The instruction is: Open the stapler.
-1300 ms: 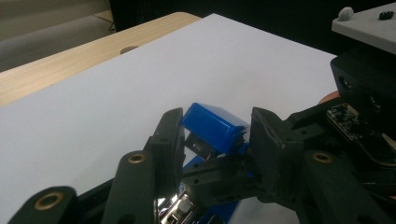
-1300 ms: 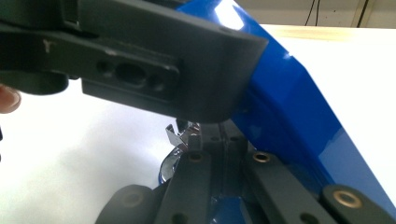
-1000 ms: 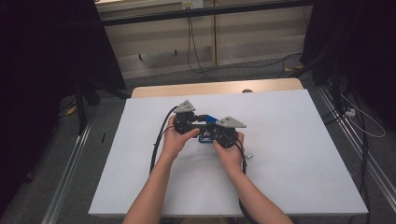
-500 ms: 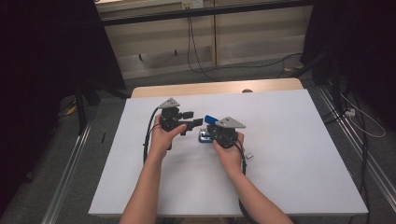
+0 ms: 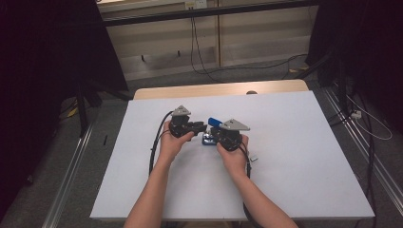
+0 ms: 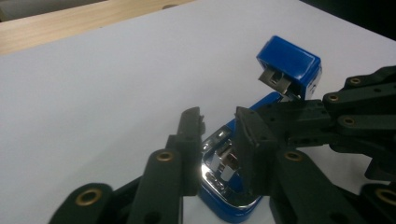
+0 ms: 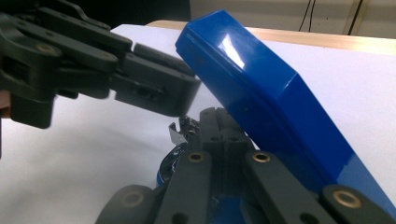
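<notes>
White table (image 5: 294, 156): both grippers meet near its middle over a blue stapler (image 6: 289, 63) lying on it, lid hinged up, chrome staple channel (image 6: 219, 161) exposed. Right gripper (image 5: 215, 133) clenched tight on the stapler's inner metal part under the raised lid. Left gripper (image 5: 204, 127) just closing, jaws still gapped, released, straddling the channel's front end without pressing.

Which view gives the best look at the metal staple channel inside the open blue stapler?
The left gripper view: the shiny staple channel lies exposed between that gripper's black jaws, with the stapler's blue lid raised behind. The right gripper view shows mostly the lid's outside. In the high view the stapler is small between the hands.
</notes>
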The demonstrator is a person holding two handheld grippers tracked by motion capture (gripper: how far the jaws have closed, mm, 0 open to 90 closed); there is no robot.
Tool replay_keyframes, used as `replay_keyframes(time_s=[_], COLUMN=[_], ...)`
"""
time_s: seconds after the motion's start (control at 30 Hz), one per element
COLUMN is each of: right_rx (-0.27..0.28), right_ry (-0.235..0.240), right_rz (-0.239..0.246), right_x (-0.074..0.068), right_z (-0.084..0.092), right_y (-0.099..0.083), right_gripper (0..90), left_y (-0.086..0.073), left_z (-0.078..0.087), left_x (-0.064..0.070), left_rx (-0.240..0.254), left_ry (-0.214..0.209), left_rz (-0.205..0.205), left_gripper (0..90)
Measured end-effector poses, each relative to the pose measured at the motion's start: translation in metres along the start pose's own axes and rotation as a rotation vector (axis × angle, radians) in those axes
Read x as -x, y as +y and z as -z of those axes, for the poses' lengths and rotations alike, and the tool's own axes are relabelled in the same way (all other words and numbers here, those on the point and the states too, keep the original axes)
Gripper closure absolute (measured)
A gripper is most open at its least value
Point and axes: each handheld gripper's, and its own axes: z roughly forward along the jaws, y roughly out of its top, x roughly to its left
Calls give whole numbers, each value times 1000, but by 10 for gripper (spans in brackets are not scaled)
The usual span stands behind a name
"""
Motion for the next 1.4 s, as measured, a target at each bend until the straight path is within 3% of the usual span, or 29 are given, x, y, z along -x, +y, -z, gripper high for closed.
replay_keyframes(time_s=[0.13, 0.43, 0.53, 0.8, 1.0, 1.4], right_rx=[-2, -6, -4, -6, 1, 11], right_ry=[-1, 1, 3, 6, -29, -65], right_rz=[1, -2, -4, -18, -3, -22], right_x=[0, 1, 1, -1, 1, 2], right_z=[0, 0, 0, -1, 4, 5], right_y=[-1, 0, 0, 0, 8, 11], right_gripper=[900, 900, 900, 900, 900, 900], left_y=[0, -2, -2, -5, -8, -12], left_z=[0, -3, -3, -4, -4, -6], left_x=[2, 6, 7, 7, 7, 8], left_rx=[2, -20, -30, -32, -13, -40], left_ry=[-12, -26, -20, -12, -4, 14], left_rz=[-6, -21, -38, -38, -19, -31], left_gripper=[842, 876, 887, 900, 900, 900])
